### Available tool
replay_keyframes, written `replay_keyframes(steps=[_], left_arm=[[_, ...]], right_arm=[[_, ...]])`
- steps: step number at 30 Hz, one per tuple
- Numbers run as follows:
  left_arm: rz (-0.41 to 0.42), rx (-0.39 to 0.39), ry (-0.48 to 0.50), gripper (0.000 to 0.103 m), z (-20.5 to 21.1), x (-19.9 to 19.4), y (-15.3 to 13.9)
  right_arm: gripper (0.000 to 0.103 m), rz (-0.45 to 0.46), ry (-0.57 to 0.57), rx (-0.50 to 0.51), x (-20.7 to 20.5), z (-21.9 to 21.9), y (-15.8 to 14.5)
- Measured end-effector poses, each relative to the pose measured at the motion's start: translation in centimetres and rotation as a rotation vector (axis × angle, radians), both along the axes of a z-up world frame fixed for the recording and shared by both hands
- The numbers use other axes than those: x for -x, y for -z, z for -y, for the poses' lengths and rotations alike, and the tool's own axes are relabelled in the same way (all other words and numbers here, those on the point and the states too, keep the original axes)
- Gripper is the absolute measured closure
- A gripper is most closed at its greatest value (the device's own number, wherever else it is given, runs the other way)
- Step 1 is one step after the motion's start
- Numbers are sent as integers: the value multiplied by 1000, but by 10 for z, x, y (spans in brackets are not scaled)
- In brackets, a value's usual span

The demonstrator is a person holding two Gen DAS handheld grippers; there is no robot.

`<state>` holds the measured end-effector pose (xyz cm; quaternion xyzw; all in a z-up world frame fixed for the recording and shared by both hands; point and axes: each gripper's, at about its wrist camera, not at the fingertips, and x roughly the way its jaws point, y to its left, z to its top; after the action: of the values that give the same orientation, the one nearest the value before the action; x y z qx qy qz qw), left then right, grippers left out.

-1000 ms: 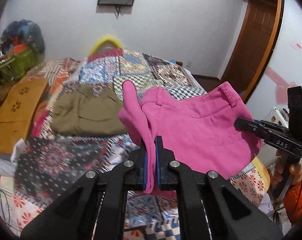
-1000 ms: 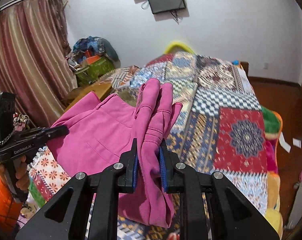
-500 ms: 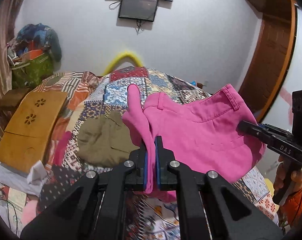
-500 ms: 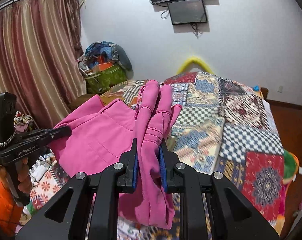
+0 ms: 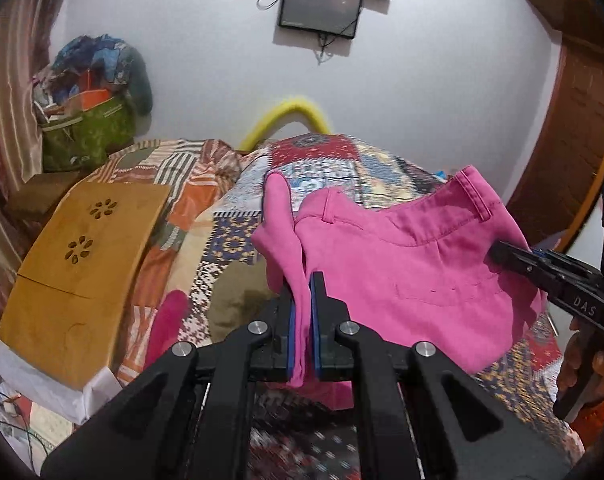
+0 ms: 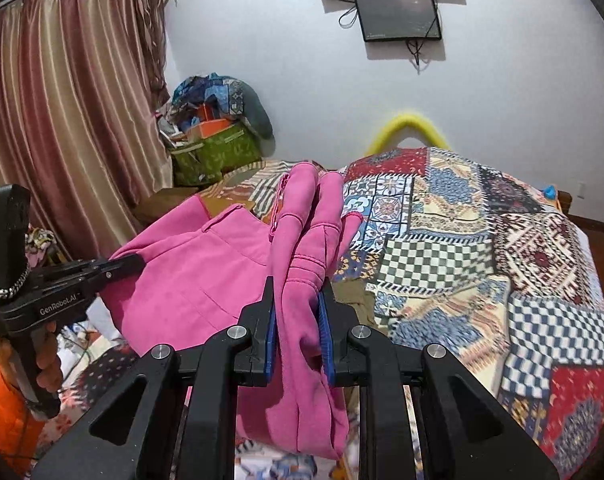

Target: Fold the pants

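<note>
The pink pants [image 5: 405, 276] hang in the air above the bed, stretched between both grippers. My left gripper [image 5: 301, 292] is shut on a folded pink edge at one end. My right gripper [image 6: 298, 300] is shut on a thicker bunch of pink cloth [image 6: 302, 240] at the other end. In the left wrist view the right gripper [image 5: 497, 254] pinches the pants at the right. In the right wrist view the left gripper [image 6: 132, 264] pinches them at the left. The lower part of the pants drops out of sight below the jaws.
The bed's patchwork quilt [image 6: 481, 248] lies below. An olive folded garment [image 5: 238, 300] lies on it under the pants. A wooden board [image 5: 78, 264] lies at the bed's left. A heap of bags [image 6: 218, 136] and a curtain [image 6: 62, 120] stand by the wall.
Both grippers have risen with the pants, so the views show more wall and less bed. The olive garment has slid low in the left wrist view. Both grips are unchanged.
</note>
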<state>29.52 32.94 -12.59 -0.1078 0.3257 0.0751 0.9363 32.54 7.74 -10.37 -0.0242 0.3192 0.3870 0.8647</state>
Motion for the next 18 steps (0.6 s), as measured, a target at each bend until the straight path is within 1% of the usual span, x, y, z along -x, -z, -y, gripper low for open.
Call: replay_keyframes(steps=[4, 7, 9, 12, 16, 17, 18], left_arm=[[-50, 6, -23, 97, -23, -29, 27], [-124, 40, -47, 97, -39, -49, 60], [-170, 37, -60, 97, -45, -56, 80], [-218, 0, -76, 97, -49, -60, 101], [-264, 39, -78, 96, -58, -55, 121], [-280, 43, -79, 96, -58, -53, 124], [-296, 40, -80, 95, -59, -52, 128]], right_arm=[[87, -49, 16, 46, -19, -24, 27], [87, -103, 26, 90, -32, -37, 51], [87, -148, 30, 113, -39, -43, 68], [87, -181, 37, 180, -44, -50, 92], [87, -246, 34, 203, -49, -51, 108], [85, -268, 24, 211, -49, -51, 111], [79, -285, 14, 222, -48, -52, 113]])
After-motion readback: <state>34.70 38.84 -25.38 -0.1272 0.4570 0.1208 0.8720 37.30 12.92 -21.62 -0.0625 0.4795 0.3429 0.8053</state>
